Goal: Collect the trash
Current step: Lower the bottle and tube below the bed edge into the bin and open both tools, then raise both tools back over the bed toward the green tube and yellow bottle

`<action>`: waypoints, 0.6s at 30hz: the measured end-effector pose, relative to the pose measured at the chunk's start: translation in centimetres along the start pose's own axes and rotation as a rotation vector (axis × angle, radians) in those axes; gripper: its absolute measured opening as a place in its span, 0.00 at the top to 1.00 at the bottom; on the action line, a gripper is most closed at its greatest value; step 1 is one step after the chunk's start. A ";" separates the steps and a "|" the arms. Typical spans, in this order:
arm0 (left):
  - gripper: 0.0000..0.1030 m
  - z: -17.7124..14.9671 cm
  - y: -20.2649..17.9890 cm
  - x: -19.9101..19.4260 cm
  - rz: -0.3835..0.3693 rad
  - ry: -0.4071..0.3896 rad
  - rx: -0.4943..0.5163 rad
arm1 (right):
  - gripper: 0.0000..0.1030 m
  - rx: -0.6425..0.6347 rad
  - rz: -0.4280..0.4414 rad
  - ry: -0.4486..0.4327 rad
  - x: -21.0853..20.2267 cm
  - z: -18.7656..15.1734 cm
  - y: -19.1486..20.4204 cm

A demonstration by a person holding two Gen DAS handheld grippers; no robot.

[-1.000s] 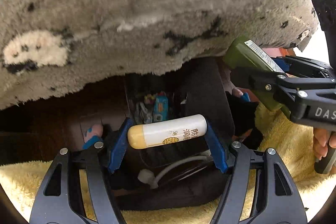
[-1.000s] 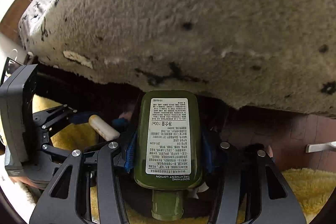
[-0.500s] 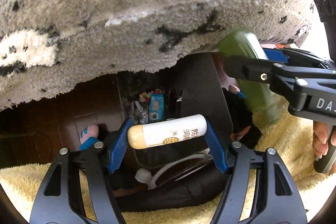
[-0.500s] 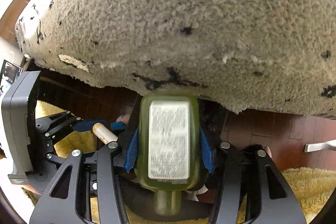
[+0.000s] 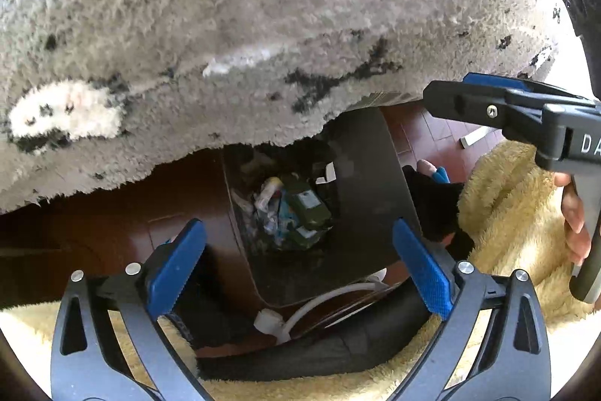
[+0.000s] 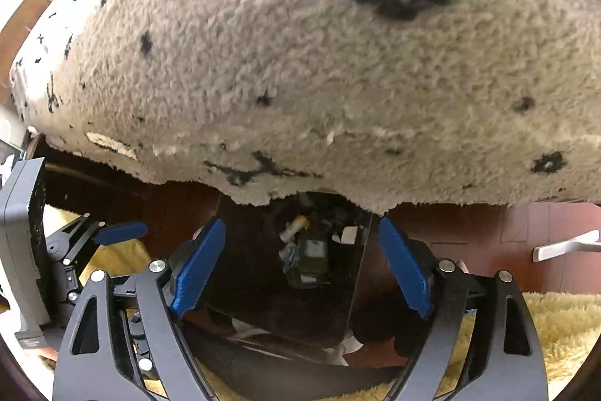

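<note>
A: Left wrist view first. What is the left gripper (image 5: 298, 265) doing?

B: Its jaws have just been opening and now stand wide apart, with nothing between the 2 blue pads (image 5: 176, 267). It points down at a dark trash bin (image 5: 370, 183) on the floor.

A: And the trash itself?

B: The green bottle (image 5: 308, 209) lies inside the bin on a heap of wrappers, its pale label up. The cream tube (image 5: 271, 186) sits just beside it, toward the far wall of the bin.

A: Anything else in that view?

B: A grey shaggy blanket (image 5: 263, 25) with black marks hangs over the top of the bin. A yellow fleece (image 5: 507, 205) lies to the right and below. The right gripper (image 5: 477, 98) enters from the right; only 1 of its fingers shows clearly here, so from this side I cannot tell its opening. A hand (image 5: 573, 213) holds its handle.

A: Right wrist view, then?

B: The right gripper (image 6: 302, 265) has also just been opening; its jaws are spread and empty. Between them, far below, the green bottle (image 6: 310, 258) lies in the trash bin (image 6: 357, 307), with the cream tube (image 6: 295, 226) touching its upper end. The grey shaggy blanket (image 6: 300, 62) fills the top, and the left gripper (image 6: 112, 232) shows at the left edge
</note>
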State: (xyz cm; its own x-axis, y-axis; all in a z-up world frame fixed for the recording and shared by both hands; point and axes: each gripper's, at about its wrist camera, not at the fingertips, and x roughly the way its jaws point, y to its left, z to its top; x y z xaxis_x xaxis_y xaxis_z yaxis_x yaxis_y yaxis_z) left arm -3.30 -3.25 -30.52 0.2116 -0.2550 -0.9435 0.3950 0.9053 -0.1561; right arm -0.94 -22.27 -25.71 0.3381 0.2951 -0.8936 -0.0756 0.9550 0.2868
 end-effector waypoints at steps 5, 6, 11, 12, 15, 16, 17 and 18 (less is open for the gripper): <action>0.08 0.7 -0.1 -2.4 0.012 -0.048 0.026 | 0.17 -0.014 0.015 -0.041 -2.0 0.6 0.0; 0.08 0.8 -0.2 -3.0 0.017 -0.061 0.028 | 0.17 -0.017 0.019 -0.055 -2.5 0.8 0.0; 0.08 1.5 0.3 -6.1 0.044 -0.137 0.027 | 0.16 -0.036 0.027 -0.117 -5.3 1.6 -0.1; 0.08 1.8 0.5 -7.0 0.046 -0.153 0.023 | 0.16 -0.040 0.027 -0.130 -5.9 1.9 -0.1; 0.08 2.5 1.1 -9.0 0.041 -0.187 0.011 | 0.16 -0.049 0.017 -0.170 -7.5 2.5 0.6; 0.08 2.8 1.4 -9.7 0.040 -0.200 0.007 | 0.16 -0.055 0.013 -0.186 -8.3 2.8 0.4; 0.08 3.2 1.6 -10.4 0.042 -0.212 0.005 | 0.16 -0.058 0.009 -0.198 -8.8 3.1 0.6; 0.08 3.6 1.8 -11.2 0.046 -0.226 0.004 | 0.16 -0.062 0.005 -0.211 -9.4 3.3 0.5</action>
State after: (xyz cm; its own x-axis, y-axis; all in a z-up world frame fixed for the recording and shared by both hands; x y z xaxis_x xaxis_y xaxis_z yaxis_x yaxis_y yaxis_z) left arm -1.78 -0.03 -19.22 0.4240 -0.2834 -0.8602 0.3838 0.9165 -0.1128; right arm -1.02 -24.65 -16.07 0.5262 0.2934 -0.7981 -0.1330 0.9554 0.2635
